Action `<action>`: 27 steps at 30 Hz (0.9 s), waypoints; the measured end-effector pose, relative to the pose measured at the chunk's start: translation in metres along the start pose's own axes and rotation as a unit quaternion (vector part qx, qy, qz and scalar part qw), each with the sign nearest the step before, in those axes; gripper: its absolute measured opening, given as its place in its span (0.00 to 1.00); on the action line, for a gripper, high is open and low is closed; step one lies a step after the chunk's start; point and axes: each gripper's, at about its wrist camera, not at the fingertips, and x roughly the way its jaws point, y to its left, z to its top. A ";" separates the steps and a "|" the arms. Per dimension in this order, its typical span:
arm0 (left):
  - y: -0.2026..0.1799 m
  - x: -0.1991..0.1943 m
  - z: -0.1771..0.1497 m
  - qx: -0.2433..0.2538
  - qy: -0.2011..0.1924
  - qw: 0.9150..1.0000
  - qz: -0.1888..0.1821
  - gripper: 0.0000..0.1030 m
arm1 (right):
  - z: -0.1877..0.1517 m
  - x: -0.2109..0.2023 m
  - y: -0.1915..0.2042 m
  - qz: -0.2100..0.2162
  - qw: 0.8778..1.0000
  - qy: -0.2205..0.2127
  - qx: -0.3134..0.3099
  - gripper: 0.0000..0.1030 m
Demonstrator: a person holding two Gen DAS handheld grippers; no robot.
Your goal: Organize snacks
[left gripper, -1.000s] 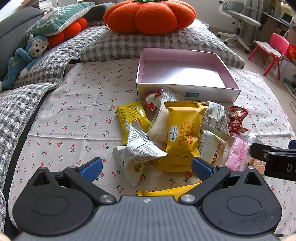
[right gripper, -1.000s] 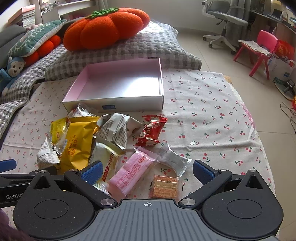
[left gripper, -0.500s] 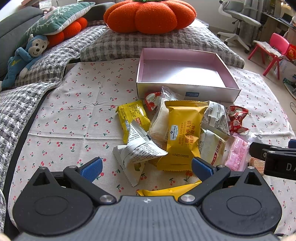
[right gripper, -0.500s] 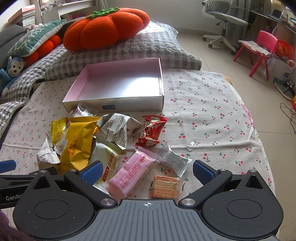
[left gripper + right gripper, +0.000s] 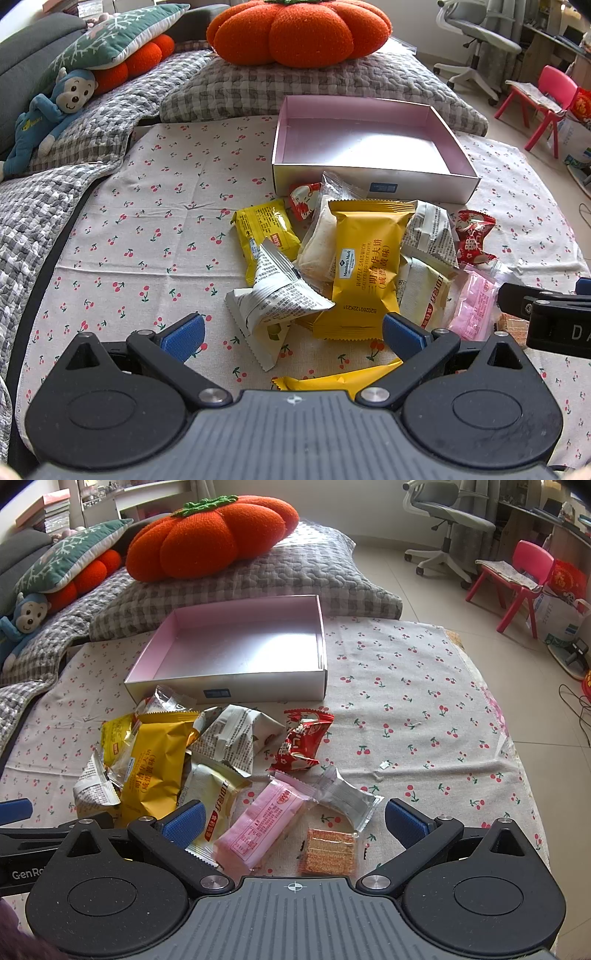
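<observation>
**Left wrist view: snacks heaped in front of an empty box, nothing gripped yet**

Left wrist view shows the left tool (image 5: pixel 293 330) with its blue pads spread apart, nothing between them, hovering low over the near side of the heap. A grey printed packet (image 5: pixel 275 299) lies just ahead of the gap; probably the first pick.

Right tool (image 5: pixel 293 818) likewise spread wide and empty, hanging over the pink wafer pack (image 5: pixel 258 825) and a bare wafer block (image 5: pixel 328 851).

Snacks sit in a loose pile on the cherry-print cloth (image 5: pixel 147 229), mid-bed, touching the near wall of the box (image 5: pixel 266 683). Box is shallow, pink-lined, nothing inside; likely the destination, so sorting looks unstarted.

Pile overlaps heavily:
- big yellow waffle pack (image 5: pixel 364 266) on top
- small yellow packet (image 5: pixel 264 230) at the left
- red candy wrapper (image 5: pixel 301 744) at the right, slightly apart

Wrappers are crinkly and slick; judged prone to slipping.
</observation>
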 end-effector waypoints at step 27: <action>-0.001 -0.001 -0.002 0.005 -0.002 1.000 -0.001 1.00 | 0.000 0.000 -0.001 -0.004 1.000 0.000 0.002 1.00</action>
